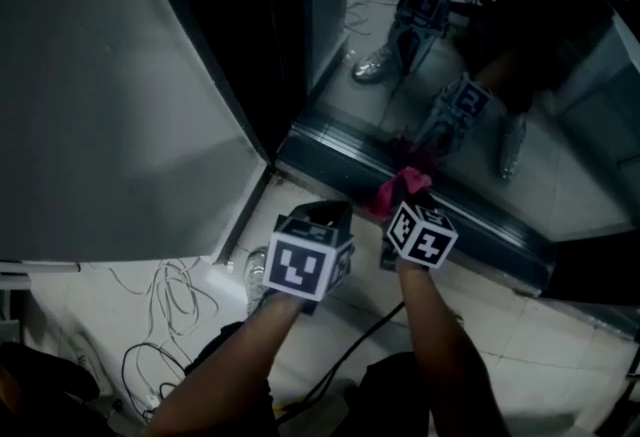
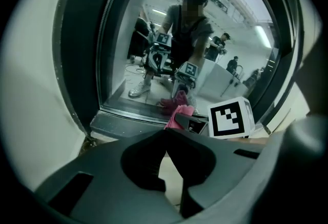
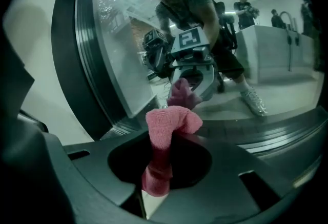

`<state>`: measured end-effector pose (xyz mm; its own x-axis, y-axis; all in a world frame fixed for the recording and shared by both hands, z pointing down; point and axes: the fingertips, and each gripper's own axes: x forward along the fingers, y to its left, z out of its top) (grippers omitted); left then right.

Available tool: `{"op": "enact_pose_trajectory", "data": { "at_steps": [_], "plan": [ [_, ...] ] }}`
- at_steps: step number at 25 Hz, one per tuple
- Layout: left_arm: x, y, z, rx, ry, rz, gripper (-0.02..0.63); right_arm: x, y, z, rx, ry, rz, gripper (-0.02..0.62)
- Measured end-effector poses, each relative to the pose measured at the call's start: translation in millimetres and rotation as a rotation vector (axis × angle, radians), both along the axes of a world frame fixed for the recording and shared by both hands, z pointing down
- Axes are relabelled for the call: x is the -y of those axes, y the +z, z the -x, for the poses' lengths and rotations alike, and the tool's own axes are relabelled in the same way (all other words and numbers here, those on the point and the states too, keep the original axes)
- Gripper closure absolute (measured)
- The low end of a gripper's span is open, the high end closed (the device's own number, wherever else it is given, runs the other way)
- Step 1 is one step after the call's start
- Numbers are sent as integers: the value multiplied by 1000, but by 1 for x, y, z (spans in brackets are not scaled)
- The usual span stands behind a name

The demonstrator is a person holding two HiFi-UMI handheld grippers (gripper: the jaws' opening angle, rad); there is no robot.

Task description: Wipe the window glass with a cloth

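Note:
The window glass [image 1: 480, 75] reaches down to a dark bottom frame [image 1: 330, 147] and mirrors the person and both grippers. A pink cloth [image 1: 397, 187] is pinched in my right gripper [image 1: 410, 195], which is shut on it; the cloth [image 3: 166, 128] sticks up from between the jaws, right by the glass [image 3: 241, 48] just above the frame. I cannot tell whether it touches. My left gripper [image 1: 335, 217] hangs beside the right one, lower left, with its jaws shut [image 2: 165, 133] on nothing. In the left gripper view the cloth [image 2: 178, 115] and the right gripper's marker cube [image 2: 230, 118] show ahead.
A pale wall panel [image 1: 100, 105] and a dark upright frame post [image 1: 230, 45] stand left of the glass. Thin white cables [image 1: 170, 295] and a black cable [image 1: 345, 355] lie on the tiled floor [image 1: 530, 335] near the person's legs.

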<state>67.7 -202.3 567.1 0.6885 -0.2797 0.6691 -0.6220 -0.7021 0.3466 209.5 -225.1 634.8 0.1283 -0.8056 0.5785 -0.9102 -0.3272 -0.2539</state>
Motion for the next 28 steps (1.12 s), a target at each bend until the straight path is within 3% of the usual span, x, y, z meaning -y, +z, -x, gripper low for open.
{"op": "enact_pose_trajectory", "data": {
  "at_steps": [13,28],
  "plan": [
    [25,10,79,29,-102,30,606,78,4,86,-4,-132,-23,523],
    [40,3,112,-11,-181,50,606,141,18,147,-48,-265,-8,523]
  ]
}}
